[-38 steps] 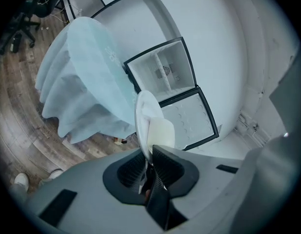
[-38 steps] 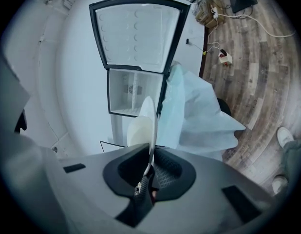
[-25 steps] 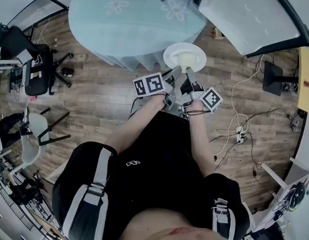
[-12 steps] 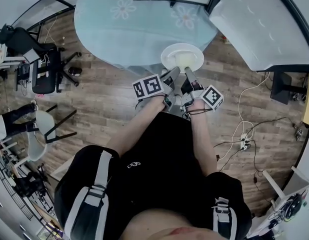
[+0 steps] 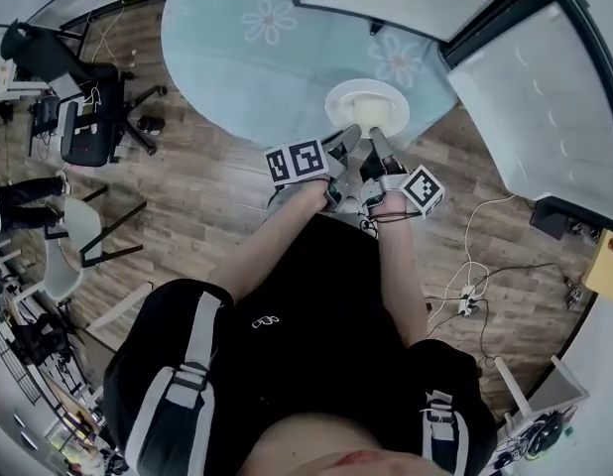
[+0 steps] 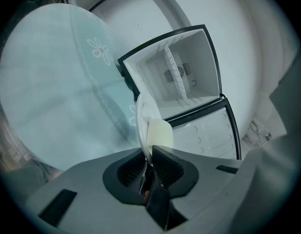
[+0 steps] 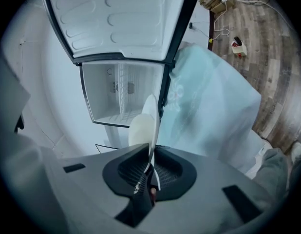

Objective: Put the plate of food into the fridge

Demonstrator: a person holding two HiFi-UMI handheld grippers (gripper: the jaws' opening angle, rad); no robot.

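Note:
A white plate with a pale cream lump of food on it is held out in front of me by both grippers, over the edge of the round table. The left gripper is shut on the plate's near rim, and the right gripper is shut on the rim beside it. In the left gripper view the plate shows edge-on with the food at its right. In the right gripper view the plate is also edge-on. The fridge stands open ahead, its compartment white and bare inside.
A round table under a pale blue flowered cloth sits just ahead, left of the fridge. The open fridge door reaches out at the right. Black office chairs stand to the left. Cables and a power strip lie on the wood floor.
I have carried the plate forward: the table and the open fridge are nearer and larger in all views. Both grippers keep the same hold on the plate.

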